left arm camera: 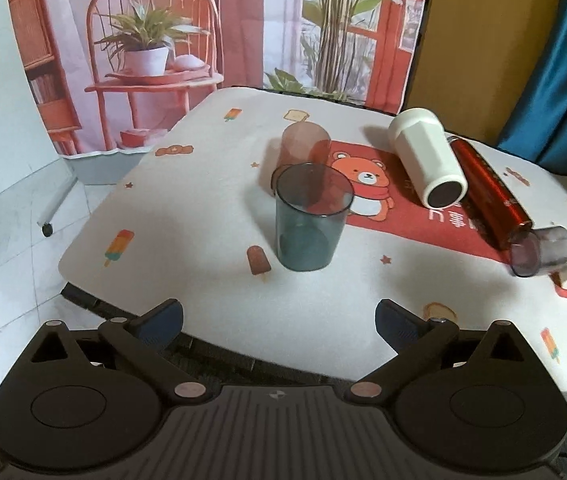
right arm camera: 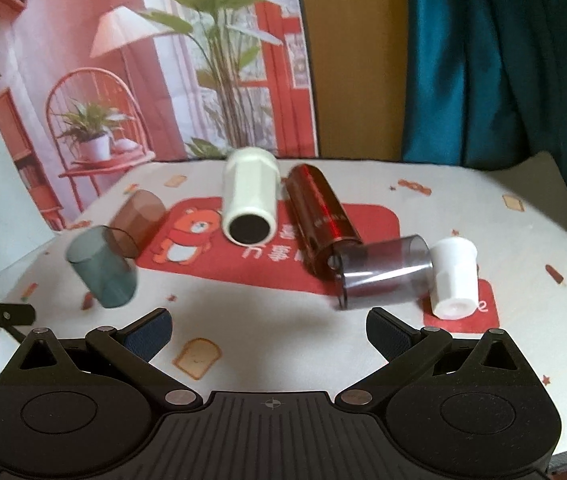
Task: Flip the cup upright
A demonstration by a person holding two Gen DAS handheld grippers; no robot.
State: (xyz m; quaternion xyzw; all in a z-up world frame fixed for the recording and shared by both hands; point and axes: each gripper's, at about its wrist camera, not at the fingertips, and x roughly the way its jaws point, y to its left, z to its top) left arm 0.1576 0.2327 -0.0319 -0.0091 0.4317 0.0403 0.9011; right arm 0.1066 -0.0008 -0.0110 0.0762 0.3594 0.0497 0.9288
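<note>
Both tools are held wide open, nothing gripped: left gripper (left arm camera: 279,316) and right gripper (right arm camera: 269,330), each back at the near edge of the tabletop (left arm camera: 187,184). The teal cup (left arm camera: 312,218) is seen standing upright, mouth up, towards the left edge, with bare cloth all around it. A brown cup (left arm camera: 303,146) lies just behind. Over by the right edge, things are crowded: white cup (right arm camera: 249,202), red cup (right arm camera: 323,216), grey cup (right arm camera: 383,270) and small white cup (right arm camera: 454,278).

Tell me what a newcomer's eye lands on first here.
The red bear print at the tablecloth's middle grabs attention. Around it cups lie toppled: a big white cup beside a red cup, while the teal cup already stands upright ahead of the open left gripper.
</note>
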